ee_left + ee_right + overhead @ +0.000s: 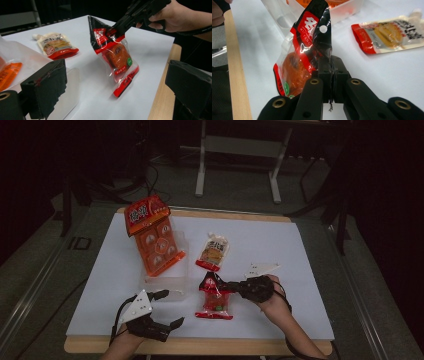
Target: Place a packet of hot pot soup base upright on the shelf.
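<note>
Black jaws of the right gripper (pixel 329 72) pinch shut on the top edge of a red snack pack (pixel 298 62) (white chars, "MIYANG"-ish print, hard to read), lifted over white paper (pixel 280 250) nr table front; left gripper (pixel 165 310) gapes, holding nothing.

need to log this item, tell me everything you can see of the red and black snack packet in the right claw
The snack packet is a clear, glossy plastic pouch with a red and black header, a red bottom seal and a round brownish snack inside. The right claw is shut on its header, which has a small punched hole. It hangs tilted, its bottom edge at the white table sheet.
</note>
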`<state>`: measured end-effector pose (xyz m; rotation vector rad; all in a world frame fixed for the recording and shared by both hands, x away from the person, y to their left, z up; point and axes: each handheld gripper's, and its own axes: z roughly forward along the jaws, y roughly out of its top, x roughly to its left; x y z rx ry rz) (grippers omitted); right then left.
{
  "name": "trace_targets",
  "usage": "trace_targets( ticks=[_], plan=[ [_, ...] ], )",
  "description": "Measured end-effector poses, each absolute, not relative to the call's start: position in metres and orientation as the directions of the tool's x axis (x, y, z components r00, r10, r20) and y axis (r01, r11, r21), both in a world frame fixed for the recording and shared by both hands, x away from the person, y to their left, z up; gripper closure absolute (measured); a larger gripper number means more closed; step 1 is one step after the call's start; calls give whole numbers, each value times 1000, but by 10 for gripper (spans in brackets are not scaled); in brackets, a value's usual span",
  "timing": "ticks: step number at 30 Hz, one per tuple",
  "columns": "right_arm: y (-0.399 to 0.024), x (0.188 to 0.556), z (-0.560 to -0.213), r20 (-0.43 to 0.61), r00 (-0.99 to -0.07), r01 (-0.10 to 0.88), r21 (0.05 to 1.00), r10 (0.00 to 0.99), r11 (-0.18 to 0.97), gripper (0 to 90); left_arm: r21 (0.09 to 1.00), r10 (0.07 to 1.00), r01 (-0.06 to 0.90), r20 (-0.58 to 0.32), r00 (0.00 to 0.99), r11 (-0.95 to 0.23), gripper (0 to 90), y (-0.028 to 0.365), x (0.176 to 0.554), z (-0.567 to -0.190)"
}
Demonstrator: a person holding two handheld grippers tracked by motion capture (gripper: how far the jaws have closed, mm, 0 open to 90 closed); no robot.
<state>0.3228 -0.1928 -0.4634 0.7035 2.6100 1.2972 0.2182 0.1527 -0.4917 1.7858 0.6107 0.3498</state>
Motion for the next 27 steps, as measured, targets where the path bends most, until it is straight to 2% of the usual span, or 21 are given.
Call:
trace_targets(
  ticks=[18, 27],
  plan=[
    [-202, 297, -430, 31, -892, 274, 831, 452, 484, 882, 954, 556, 213, -61, 829, -213, 51, 124, 236, -464],
    [-205, 290, -427, 27, -895, 265, 835, 444, 483, 881, 951, 549, 241, -99, 830, -194, 53, 117, 254, -452]
  ],
)
